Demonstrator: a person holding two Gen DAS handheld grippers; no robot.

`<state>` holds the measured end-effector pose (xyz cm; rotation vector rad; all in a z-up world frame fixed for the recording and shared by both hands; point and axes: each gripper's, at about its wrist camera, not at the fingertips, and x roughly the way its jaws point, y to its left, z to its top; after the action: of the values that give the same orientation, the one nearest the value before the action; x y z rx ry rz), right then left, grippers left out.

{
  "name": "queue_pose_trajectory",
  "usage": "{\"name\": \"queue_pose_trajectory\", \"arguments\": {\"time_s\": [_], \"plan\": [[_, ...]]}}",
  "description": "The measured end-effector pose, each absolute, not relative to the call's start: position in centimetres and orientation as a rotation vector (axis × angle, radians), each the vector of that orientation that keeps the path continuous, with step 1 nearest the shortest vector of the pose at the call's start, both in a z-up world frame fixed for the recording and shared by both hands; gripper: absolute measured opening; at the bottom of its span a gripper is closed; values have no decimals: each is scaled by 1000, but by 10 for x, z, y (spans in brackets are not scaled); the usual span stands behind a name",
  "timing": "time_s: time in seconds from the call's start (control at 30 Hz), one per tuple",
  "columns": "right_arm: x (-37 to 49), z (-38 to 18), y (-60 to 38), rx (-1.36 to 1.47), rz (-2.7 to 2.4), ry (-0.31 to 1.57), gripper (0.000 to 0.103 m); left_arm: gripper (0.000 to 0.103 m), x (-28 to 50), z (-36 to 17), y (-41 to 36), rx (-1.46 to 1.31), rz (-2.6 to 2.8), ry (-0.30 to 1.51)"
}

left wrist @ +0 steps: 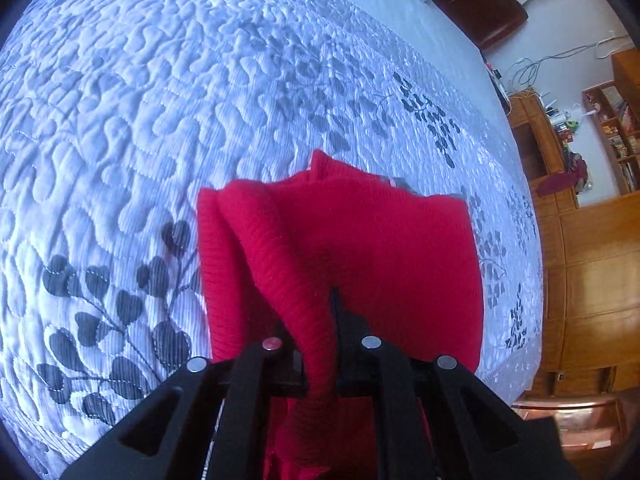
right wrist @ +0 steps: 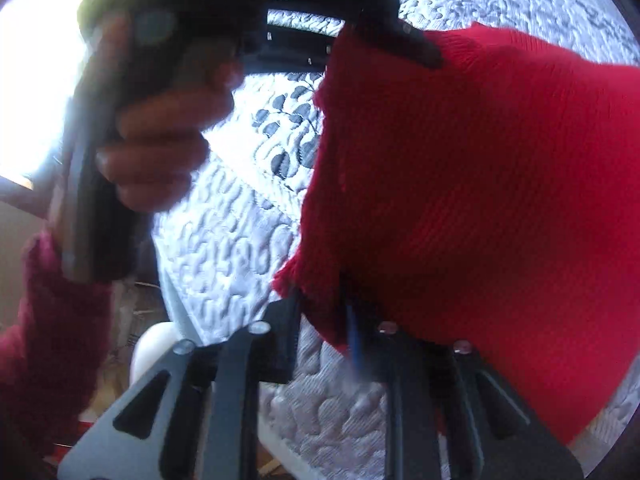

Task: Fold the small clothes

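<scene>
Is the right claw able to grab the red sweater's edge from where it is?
Probably yes: the right claw stands open with an edge of the red sweater hanging between its fingers, nothing blocking. The left claw is shut on the cloth farther up, out of the way.

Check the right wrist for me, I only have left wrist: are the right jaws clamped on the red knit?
Observer: No. The right gripper has its jaws apart. A corner of the red knit hangs between them, unpinched.
Operator: Does the cloth run from one gripper to the other?
Observer: Yes. The left gripper pinches the far edge, and the knit stretches from there down to the right jaws.
Operator: Anything else in that view?
Observer: The hand holding the left gripper, with a dark red sleeve at the wrist.
</scene>
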<state>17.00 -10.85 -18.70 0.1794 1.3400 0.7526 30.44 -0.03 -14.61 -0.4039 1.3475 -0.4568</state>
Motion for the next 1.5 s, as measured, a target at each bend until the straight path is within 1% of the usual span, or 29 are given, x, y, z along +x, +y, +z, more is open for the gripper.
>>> {"name": "queue_pose_trajectory", "arguments": {"time_s": [0.03,0.17,0.33,0.47,0.57,0.7,0.8,0.87,0.9,0.93,1.03,1.13,1.27,1.43,1.5], "plan": [[166,-181,-116,185,754,1329,46,10,301,-145,0,-408,-464,1346],[150,-156,-160,190,717,1276,46,14,275,-134,1,-425,-496,1348],[131,-138,-223,196,559,1235,46,25,225,-125,0,-374,-479,1349],[115,-139,-258,254,498,1233,46,25,188,-126,3,-354,-469,1373],[109,-149,-266,310,493,1259,46,25,168,-129,3,-339,-449,1390],[105,-162,-265,335,482,1302,47,25,158,-132,2,-361,-438,1404],[109,-168,-260,341,463,1322,49,29,153,-132,-1,-373,-444,1409],[111,-168,-259,304,430,1321,49,29,153,-134,-4,-387,-439,1416],[109,-170,-258,272,408,1314,49,28,154,-136,-5,-401,-439,1422],[110,-171,-256,258,399,1310,50,14,155,-138,-6,-412,-441,1429],[107,-171,-261,280,410,1305,51,9,157,-144,-6,-450,-428,1448],[104,-169,-266,273,397,1300,51,7,154,-138,7,-503,-376,1423],[100,-164,-271,284,422,1298,52,6,143,-114,40,-499,-329,1340],[116,-177,-273,394,432,1341,54,6,152,-149,48,-531,-321,1435],[123,-189,-273,447,439,1383,57,6,153,-152,44,-509,-322,1430]]}}
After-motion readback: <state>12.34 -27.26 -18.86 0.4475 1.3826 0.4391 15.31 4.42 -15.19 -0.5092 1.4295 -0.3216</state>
